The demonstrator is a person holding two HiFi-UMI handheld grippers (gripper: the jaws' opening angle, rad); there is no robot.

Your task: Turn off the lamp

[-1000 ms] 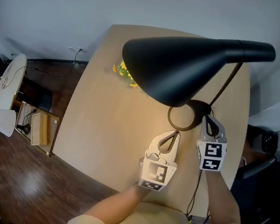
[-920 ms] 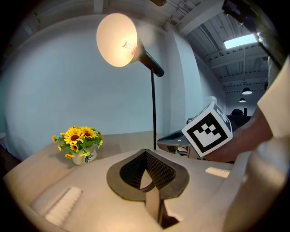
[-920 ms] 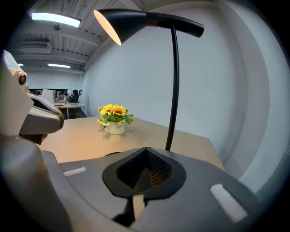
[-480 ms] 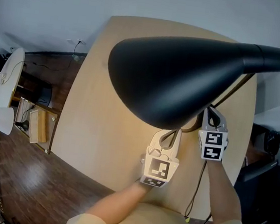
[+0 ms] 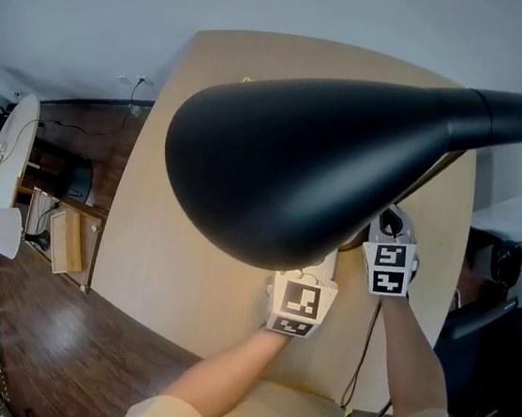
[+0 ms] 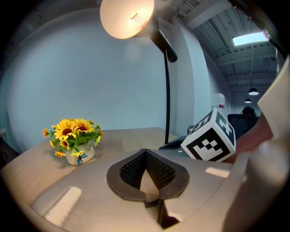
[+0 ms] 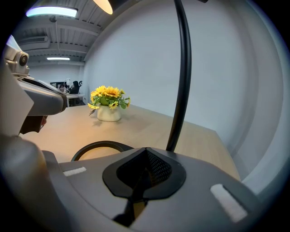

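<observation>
1. You are at a pale wooden table [image 5: 172,239] set against a plain grey-blue wall [image 5: 79,1], with a dark wood floor off to the left.
2. A black lamp [image 5: 295,160] stands on the right part of the table. Seen from the head, its wide shade fills the middle of the picture and covers the front of both grippers.
3. The lamp is lit. The left gripper view shows the inside of the shade [image 6: 124,16] glowing, and warm light falls on the tabletop.
4. Your left gripper [image 6: 146,154] hangs low over the table under the shade. Its jaws are closed tip to tip with nothing between them.
5. Your right gripper [image 7: 146,152] sits just beside the lamp's thin stem [image 7: 181,77] and ring-shaped base [image 7: 97,147]. Its jaws are also pressed together and hold nothing.
6. A small pot of sunflowers [image 6: 72,136] stands further back on the table, well apart from both grippers.
7. Judged from this, the task is not done: the light is on and neither gripper touches the lamp.
8. No switch shows in any view. A thin cord [image 5: 361,357] runs from the base toward you, so you may need to find the switch there or on the base.
</observation>
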